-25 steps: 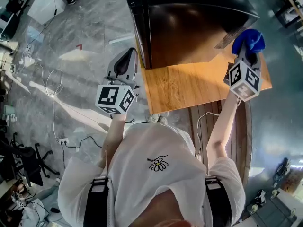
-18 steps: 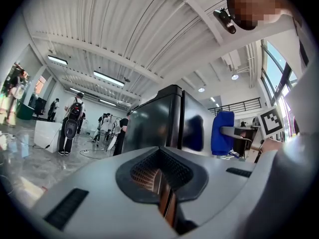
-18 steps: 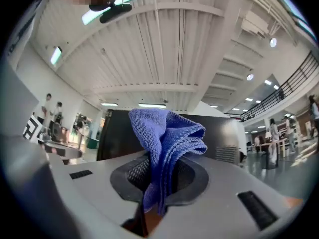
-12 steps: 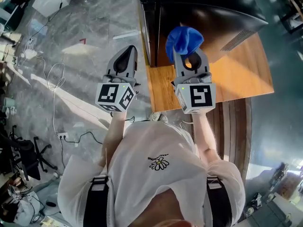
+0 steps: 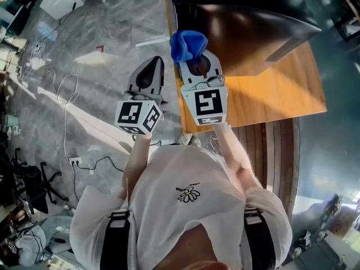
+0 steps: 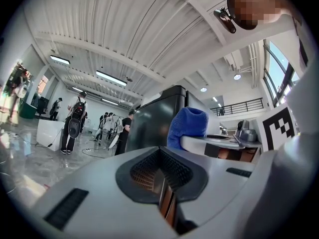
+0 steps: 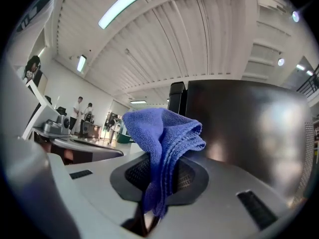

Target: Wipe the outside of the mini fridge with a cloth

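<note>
- Head view: the dark, glossy mini fridge (image 5: 247, 30) stands on a wooden surface (image 5: 275, 97). The right tool (image 5: 193, 58) is clenched on a blue cloth (image 5: 187, 44). The cloth bunches up at the fridge's near left corner, but contact with the fridge cannot be made out. The left tool (image 5: 151, 67) hangs just beside the right one, off the surface's edge and over the grey floor (image 5: 84, 49). White cables (image 5: 61, 97) trail across the floor.
- Left gripper view: the left tool's jaws are pressed together with nothing between them. Past them the cloth and the right tool's body cover part of the fridge's dark side. People (image 6: 75, 121) stand far off in the hall.
- Right gripper view: the cloth is pinched between the jaws. Its folded wad stands up and hides part of the fridge's edge, and the fridge's shiny wall fills the right.
</note>
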Demonstrator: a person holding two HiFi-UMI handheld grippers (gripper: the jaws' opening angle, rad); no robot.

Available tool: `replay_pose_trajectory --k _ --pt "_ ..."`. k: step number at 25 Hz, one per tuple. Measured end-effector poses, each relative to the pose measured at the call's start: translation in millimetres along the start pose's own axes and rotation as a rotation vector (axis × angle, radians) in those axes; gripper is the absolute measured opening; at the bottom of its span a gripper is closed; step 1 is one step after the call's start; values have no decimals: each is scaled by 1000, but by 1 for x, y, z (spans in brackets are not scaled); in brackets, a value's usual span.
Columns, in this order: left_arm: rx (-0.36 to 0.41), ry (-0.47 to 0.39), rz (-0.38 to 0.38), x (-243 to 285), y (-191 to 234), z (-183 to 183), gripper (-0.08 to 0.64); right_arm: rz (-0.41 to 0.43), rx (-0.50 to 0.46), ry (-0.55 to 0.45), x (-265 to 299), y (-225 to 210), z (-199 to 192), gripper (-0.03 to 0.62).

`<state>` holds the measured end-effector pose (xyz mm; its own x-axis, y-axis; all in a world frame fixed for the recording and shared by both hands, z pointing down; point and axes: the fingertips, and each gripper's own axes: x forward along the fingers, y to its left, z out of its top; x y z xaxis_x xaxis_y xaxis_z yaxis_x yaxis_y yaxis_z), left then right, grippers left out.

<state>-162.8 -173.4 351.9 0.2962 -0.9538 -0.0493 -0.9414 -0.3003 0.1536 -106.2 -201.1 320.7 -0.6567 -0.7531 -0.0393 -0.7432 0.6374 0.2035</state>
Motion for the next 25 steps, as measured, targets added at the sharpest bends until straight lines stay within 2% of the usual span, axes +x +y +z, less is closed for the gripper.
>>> replay_pose_trajectory --k 4,13,19,25 --pt "-1 -1 2 -2 1 0 5 -18 -63 5 -2 -2 0 72" --pt "2 4 -21 5 -9 -2 5 -71 -52 13 -16 -31 -3 72" --pt "3 2 -42 6 -15 -1 5 -174 -49 26 -36 -68 -6 72" --pt "10 8 -63 11 -26 -5 5 -307 -56 48 -64 -126 -22 72"
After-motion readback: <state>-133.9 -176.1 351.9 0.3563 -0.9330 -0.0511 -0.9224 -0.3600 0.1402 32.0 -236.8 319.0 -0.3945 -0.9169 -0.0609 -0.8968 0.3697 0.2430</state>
